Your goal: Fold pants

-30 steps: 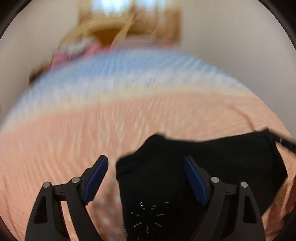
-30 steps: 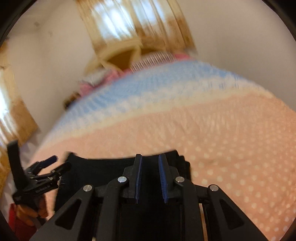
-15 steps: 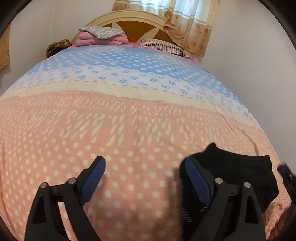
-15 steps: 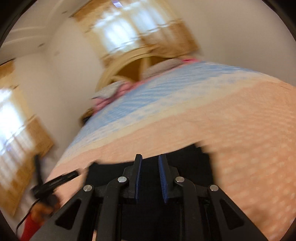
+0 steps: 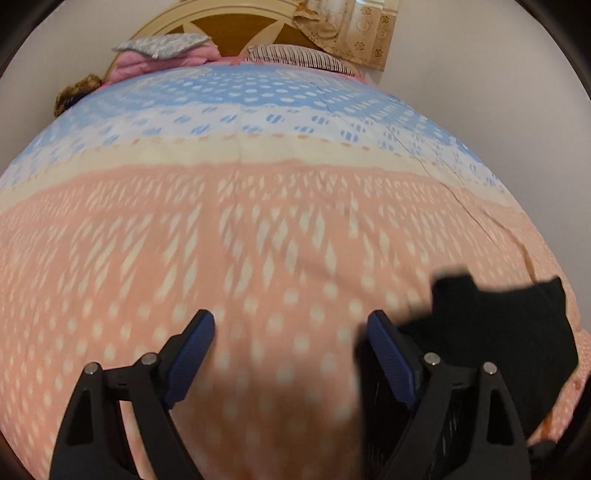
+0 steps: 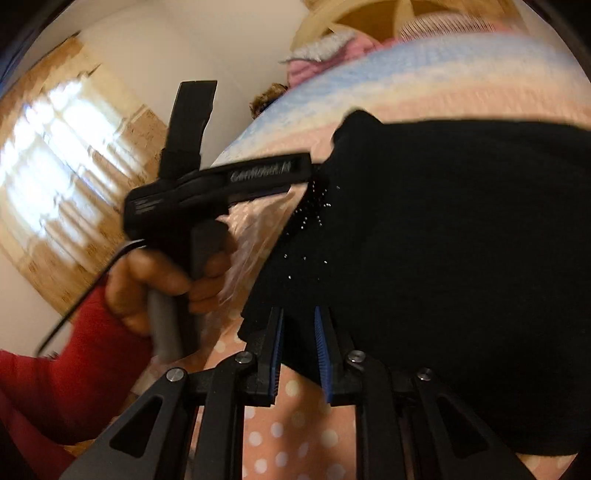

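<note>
The black pants [image 5: 506, 332] lie bunched on the bed at the lower right of the left wrist view. My left gripper [image 5: 291, 354] is open and empty over bare bedspread, with the pants just right of its right finger. In the right wrist view the pants [image 6: 461, 240] fill the right half as a folded black mass with small sparkles. My right gripper [image 6: 298, 350] is shut on the near edge of the pants. The left gripper's body [image 6: 207, 184] and the hand holding it show to the left of the pants.
The bed has a pink, cream and blue dotted bedspread [image 5: 221, 221]. Pillows [image 5: 166, 48] and a wooden headboard [image 5: 236, 22] lie at the far end. A wall [image 5: 498, 92] runs along the right side. A curtained window [image 6: 62, 147] is on the left.
My left gripper has moved left off the pants, which now lie to its right. My right gripper has swung with the pants held, bringing the left gripper and hand close into view.
</note>
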Action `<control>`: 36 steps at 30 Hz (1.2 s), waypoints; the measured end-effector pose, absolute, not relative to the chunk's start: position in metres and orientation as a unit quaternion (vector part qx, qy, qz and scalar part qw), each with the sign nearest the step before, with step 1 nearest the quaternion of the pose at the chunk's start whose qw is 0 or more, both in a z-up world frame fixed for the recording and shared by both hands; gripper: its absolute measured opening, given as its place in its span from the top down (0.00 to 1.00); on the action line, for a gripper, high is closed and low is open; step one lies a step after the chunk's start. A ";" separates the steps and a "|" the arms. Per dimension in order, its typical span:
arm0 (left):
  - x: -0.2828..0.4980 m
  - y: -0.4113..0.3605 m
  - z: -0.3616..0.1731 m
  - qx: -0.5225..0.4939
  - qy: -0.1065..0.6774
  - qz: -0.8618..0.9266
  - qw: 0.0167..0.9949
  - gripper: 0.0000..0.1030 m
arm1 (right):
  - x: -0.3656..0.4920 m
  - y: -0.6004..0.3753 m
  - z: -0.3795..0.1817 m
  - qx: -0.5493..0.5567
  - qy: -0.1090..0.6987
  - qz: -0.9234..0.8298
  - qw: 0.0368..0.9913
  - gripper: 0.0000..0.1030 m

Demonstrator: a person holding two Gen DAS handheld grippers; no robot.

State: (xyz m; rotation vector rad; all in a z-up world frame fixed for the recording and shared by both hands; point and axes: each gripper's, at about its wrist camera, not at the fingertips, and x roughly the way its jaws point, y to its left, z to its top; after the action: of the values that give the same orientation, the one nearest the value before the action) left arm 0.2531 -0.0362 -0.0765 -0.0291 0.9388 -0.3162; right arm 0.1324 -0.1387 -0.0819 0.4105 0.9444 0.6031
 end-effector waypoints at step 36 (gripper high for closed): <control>0.248 -0.042 -0.062 -0.101 0.469 -0.233 0.846 0.17 | 0.117 -0.087 -0.108 0.188 0.486 0.302 0.798 0.92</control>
State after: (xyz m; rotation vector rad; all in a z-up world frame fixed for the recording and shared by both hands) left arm 0.2480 -0.0422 -0.0617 -0.2121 0.9888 -0.4909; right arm 0.1169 -0.0874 -0.1077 0.4039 1.0435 0.6485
